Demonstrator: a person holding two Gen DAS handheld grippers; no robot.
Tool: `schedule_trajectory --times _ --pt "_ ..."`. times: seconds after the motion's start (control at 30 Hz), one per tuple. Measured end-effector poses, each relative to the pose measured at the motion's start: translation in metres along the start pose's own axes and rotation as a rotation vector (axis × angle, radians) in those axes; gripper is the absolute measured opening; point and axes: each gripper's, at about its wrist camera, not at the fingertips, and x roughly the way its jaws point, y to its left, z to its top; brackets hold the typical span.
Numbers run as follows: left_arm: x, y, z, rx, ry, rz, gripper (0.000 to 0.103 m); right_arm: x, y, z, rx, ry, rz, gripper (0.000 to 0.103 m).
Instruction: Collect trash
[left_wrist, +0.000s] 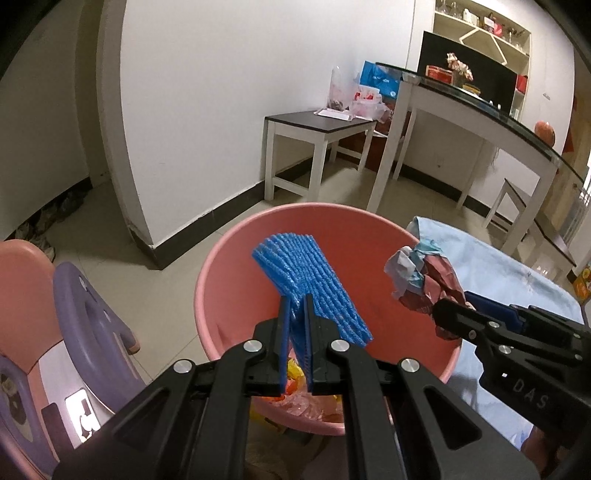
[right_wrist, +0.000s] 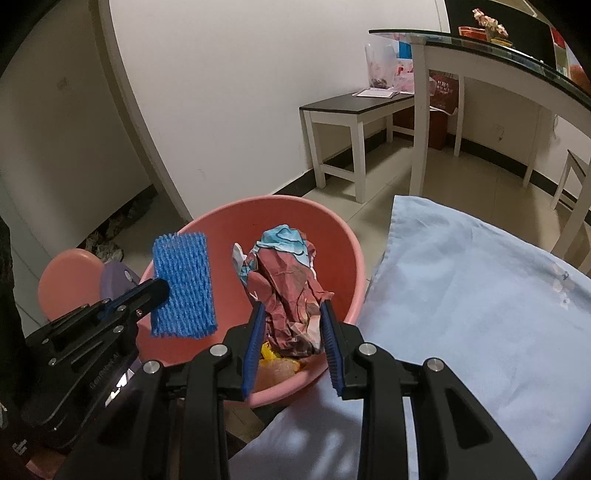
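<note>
Trash held over a pink basin (left_wrist: 236, 258)

Left claw (left_wrist: 297, 306) pinches a blue foam net (left_wrist: 310, 280) above the basin; right claw (right_wrist: 293, 314) grips a crumpled wad of paper (right_wrist: 288, 280) over its rim side, beside a pale blue cloth (right_wrist: 480, 288). Yellow and clear wrappers (left_wrist: 314, 404) lie in the basin's bottom.

Over a pink basin (right_wrist: 343, 236), the right hand-held gripper (right_wrist: 291, 314) clamps a crumpled red and pale blue paper wad (right_wrist: 291, 284) between its blue-padded fingers (right_wrist: 255, 343). To the left, the left hand-held gripper (right_wrist: 162, 288) grips a flat piece of blue foam netting (right_wrist: 183, 284), also above the basin. Yellow and clear wrappers (right_wrist: 277, 365) lie at the basin's bottom. A light blue cloth (right_wrist: 480, 295) covers the surface on the right; white-legged benches (right_wrist: 343, 107) stand by the wall.
</note>
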Motion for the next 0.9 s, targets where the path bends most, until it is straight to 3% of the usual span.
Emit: schedule_trajectory --times 0.47,0.9 --pt "0.005 0.001 0.004 -0.014 0.020 -0.002 0.009 -0.009 0.000 0.001 -0.009 -0.034 0.020 0.049" --pt "-0.028 -0.012 0.004 0.017 -0.029 -0.027 0.009 -0.048 -0.002 -0.013 -0.038 -0.088 0.001 0.059"
